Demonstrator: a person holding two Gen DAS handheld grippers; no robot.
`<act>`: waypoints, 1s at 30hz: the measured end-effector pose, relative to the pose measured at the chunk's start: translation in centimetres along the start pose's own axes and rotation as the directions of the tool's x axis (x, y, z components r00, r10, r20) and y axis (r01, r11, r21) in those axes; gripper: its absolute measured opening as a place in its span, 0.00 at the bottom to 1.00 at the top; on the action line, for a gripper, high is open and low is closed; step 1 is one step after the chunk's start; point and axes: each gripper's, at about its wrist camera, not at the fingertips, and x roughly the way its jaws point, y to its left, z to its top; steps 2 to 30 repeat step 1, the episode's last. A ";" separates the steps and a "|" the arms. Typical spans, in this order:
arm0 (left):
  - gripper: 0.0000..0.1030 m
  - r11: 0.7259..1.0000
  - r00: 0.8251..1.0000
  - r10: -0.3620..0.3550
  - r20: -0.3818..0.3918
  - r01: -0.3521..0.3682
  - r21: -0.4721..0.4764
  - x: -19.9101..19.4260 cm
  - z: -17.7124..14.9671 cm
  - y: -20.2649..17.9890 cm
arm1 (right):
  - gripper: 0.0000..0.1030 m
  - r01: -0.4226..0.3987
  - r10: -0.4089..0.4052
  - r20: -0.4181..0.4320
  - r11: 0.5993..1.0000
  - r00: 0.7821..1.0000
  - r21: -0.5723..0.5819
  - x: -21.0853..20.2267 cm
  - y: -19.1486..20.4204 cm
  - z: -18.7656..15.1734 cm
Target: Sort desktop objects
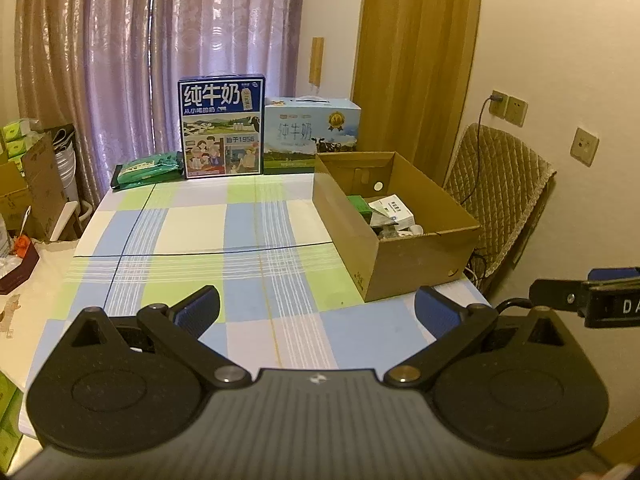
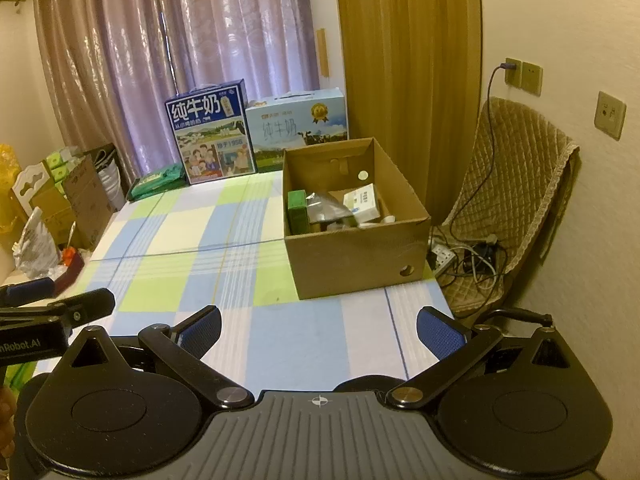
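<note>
Both tools sit closest: my left gripper [image 1: 316,312] and right gripper [image 2: 319,330] hover over the checked table [image 1: 192,232], jaws spread wide, holding nothing. Beyond, at the table's right edge, a cardboard box [image 2: 352,248] holds a green carton [image 2: 297,210] and a white packet [image 2: 362,202]. Two milk cartons [image 1: 222,126] stand behind.

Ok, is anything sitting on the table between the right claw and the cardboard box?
Nothing visible. The right claw is open and empty above the checked tablecloth, and only bare cloth lies between it and the open cardboard box. The milk cartons stand behind the box, out of the path.
</note>
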 end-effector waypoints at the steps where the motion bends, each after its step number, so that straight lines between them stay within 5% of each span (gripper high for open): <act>1: 0.99 1.000 1.000 0.001 0.002 -0.001 0.001 0.0 0.0 0.0 | 0.98 0.000 0.000 0.000 1.000 1.000 0.000 0.0 0.0 0.0; 30: 0.99 1.000 1.000 0.001 0.002 -0.001 0.001 0.0 0.0 0.0 | 0.98 0.000 0.000 0.000 1.000 1.000 0.000 0.0 0.0 0.0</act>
